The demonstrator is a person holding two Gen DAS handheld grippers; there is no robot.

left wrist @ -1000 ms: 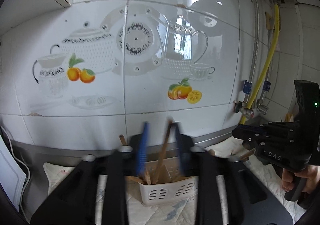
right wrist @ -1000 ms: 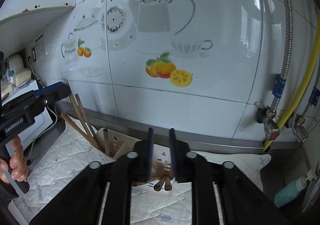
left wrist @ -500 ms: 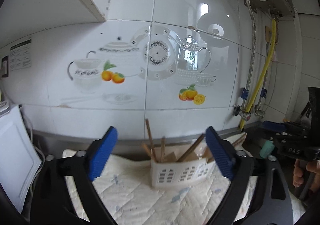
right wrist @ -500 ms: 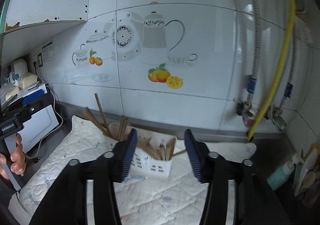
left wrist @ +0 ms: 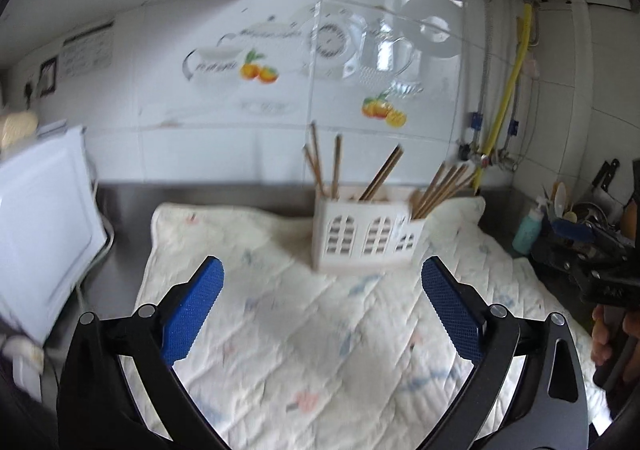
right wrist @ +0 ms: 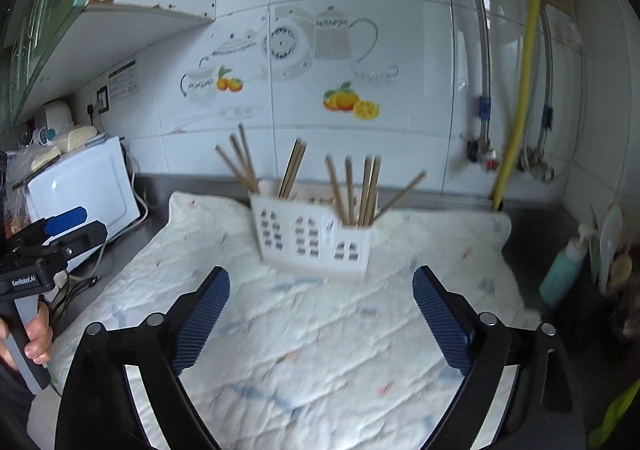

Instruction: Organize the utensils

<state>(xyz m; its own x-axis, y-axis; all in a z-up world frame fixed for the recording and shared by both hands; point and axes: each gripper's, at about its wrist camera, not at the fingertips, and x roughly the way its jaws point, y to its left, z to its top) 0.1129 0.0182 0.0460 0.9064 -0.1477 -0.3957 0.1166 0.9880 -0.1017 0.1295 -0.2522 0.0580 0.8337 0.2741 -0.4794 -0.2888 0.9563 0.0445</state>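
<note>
A white plastic utensil holder (left wrist: 366, 236) with arched cut-outs stands on a quilted white cloth (left wrist: 320, 330) near the back wall; it also shows in the right wrist view (right wrist: 312, 240). Several wooden chopsticks (left wrist: 384, 173) stand upright or lean in its compartments, also seen from the right (right wrist: 362, 189). My left gripper (left wrist: 322, 290) is open and empty, well in front of the holder. My right gripper (right wrist: 320, 298) is open and empty, also in front of it.
A white appliance (right wrist: 80, 185) stands at the left of the counter. A teal bottle (right wrist: 562, 270) and a utensil rack (left wrist: 576, 209) are at the right. Pipes and a yellow hose (right wrist: 516, 109) run down the tiled wall. The cloth (right wrist: 320, 350) covers the steel counter.
Both grippers opened, let go of the chopsticks and pulled back from the holder. The chopsticks now stand in the holder, which looks smaller and farther away.
</note>
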